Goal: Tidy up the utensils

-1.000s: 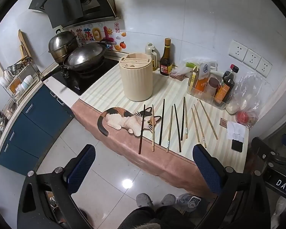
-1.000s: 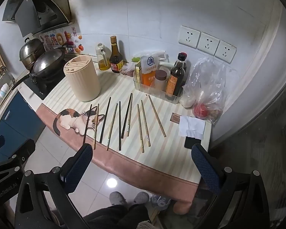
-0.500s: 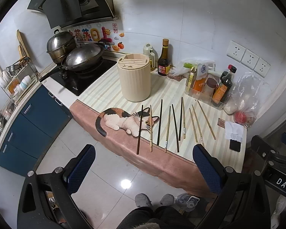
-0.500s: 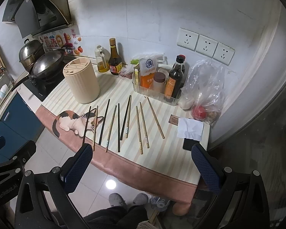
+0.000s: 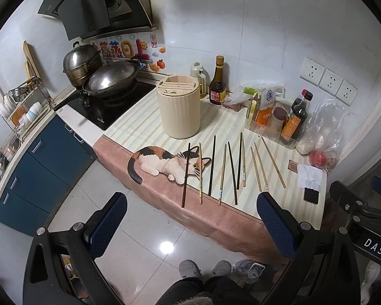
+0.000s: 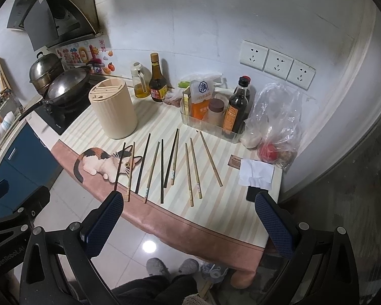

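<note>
Several chopsticks (image 5: 223,170), some dark and some light wood, lie side by side on the striped table mat (image 5: 139,127); they also show in the right wrist view (image 6: 162,170). A beige ribbed utensil holder (image 5: 179,109) with a slotted top stands behind them, and shows in the right wrist view (image 6: 114,111) too. My left gripper (image 5: 190,223) is open and empty, held above the floor in front of the table. My right gripper (image 6: 187,223) is open and empty, just short of the table's front edge.
A wok (image 5: 111,78) and a steel pot (image 5: 81,63) sit on the stove at the left. Sauce bottles (image 5: 217,81), a clear tray of condiments (image 5: 271,117), a plastic bag (image 5: 322,132), a paper tissue (image 5: 309,178) and a phone (image 5: 311,197) crowd the back and right. My feet (image 5: 203,269) are below.
Both grippers have drawn slightly back and up from the table, so the chopsticks and holder look a little farther away. Nothing on the table has moved.
</note>
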{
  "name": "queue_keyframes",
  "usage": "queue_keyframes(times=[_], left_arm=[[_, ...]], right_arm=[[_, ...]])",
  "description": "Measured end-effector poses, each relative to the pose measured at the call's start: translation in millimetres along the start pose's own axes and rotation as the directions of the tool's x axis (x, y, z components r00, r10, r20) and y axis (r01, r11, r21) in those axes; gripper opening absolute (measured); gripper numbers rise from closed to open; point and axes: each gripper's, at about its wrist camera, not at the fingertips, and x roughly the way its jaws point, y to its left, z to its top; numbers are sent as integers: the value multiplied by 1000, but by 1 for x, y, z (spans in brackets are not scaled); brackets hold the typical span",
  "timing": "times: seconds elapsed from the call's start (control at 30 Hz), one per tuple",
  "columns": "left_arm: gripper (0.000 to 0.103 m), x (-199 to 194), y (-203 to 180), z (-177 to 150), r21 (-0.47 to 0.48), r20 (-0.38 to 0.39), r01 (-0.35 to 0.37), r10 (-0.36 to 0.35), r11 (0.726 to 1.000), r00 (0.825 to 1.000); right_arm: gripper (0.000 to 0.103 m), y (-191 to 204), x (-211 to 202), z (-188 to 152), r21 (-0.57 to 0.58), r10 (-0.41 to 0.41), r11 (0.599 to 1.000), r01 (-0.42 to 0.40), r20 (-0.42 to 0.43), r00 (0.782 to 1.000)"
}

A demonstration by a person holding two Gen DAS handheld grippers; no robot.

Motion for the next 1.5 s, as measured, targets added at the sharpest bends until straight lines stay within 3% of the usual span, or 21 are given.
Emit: queue_keyframes(times=[1.5], left_arm=[[103, -11, 16, 3, -7, 33, 5, -5, 1000, 999]], right_arm=[[103, 7, -9, 4, -15, 20, 1000, -20, 28, 999]])
